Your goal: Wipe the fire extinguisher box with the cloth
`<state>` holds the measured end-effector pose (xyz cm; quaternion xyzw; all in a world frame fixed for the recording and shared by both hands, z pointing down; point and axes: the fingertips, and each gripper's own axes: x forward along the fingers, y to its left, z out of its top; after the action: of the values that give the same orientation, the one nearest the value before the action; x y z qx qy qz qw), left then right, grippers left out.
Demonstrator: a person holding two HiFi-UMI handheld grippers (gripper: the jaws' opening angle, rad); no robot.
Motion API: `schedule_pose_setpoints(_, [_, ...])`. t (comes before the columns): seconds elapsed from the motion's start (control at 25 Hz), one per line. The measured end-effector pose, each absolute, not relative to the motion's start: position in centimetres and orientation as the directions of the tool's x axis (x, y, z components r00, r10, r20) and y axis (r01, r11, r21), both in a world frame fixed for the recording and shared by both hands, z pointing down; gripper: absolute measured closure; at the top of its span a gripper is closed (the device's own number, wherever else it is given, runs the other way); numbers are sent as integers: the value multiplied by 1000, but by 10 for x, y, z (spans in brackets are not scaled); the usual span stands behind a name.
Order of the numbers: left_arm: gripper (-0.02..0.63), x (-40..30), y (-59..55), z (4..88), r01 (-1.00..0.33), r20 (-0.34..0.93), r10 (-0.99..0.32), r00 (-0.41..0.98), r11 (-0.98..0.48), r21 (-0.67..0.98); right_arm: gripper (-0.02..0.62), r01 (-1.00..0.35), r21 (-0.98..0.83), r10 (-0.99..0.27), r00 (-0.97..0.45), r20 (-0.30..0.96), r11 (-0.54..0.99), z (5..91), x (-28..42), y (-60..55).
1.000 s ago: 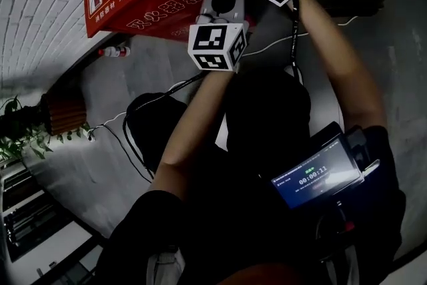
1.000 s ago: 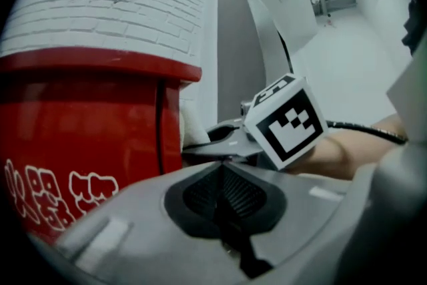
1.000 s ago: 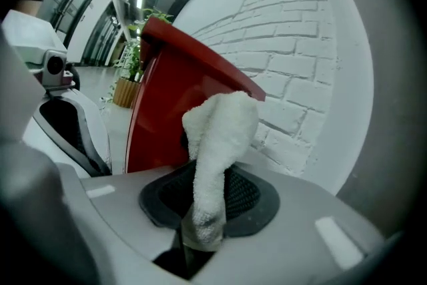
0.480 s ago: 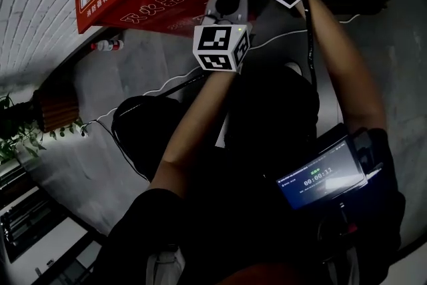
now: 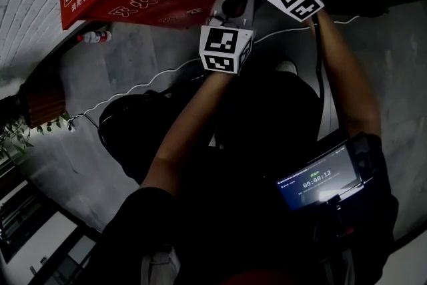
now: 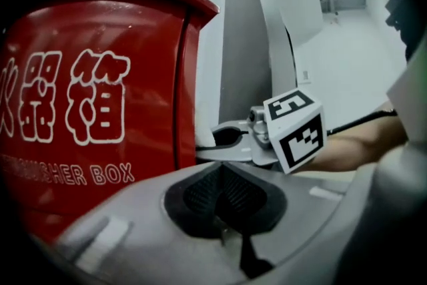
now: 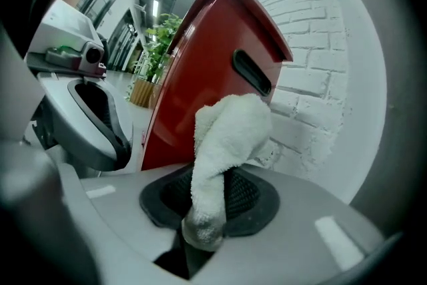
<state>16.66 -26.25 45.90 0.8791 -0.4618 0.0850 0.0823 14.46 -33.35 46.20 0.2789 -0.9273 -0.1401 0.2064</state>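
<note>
Both tools hover by the fire extinguisher box (image 7: pixel 200 77) — the right gripper (image 7: pixel 207 203) pinches the cloth (image 7: pixel 227 137), box side just beyond at 11 o'clock; the left gripper (image 6: pixel 223 193) is pressed together, empty.

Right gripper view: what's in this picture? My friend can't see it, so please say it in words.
The right gripper is shut on a fluffy white cloth, held close to the side of a red fire extinguisher box. A white brick wall is on the box's right, and the left gripper shows at the left edge.
</note>
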Motion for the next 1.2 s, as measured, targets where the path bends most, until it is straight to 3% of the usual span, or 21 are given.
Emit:
schedule_pose_setpoints(0.28, [606, 169, -262, 488, -820, 272, -780, 564, -568, 71, 512, -434, 392, -555, -783, 280, 811, 487, 147, -323])
schedule_pose_setpoints(0.56, [606, 168, -265, 521, -821, 319, -767, 557, -565, 77, 512, -404, 378, -532, -772, 348, 833, 525, 148, -315])
schedule_pose_setpoints(1.2, [606, 169, -258, 578, -818, 426, -725, 541, -572, 65, 514, -503, 215, -544, -721, 429, 837, 589, 154, -302])
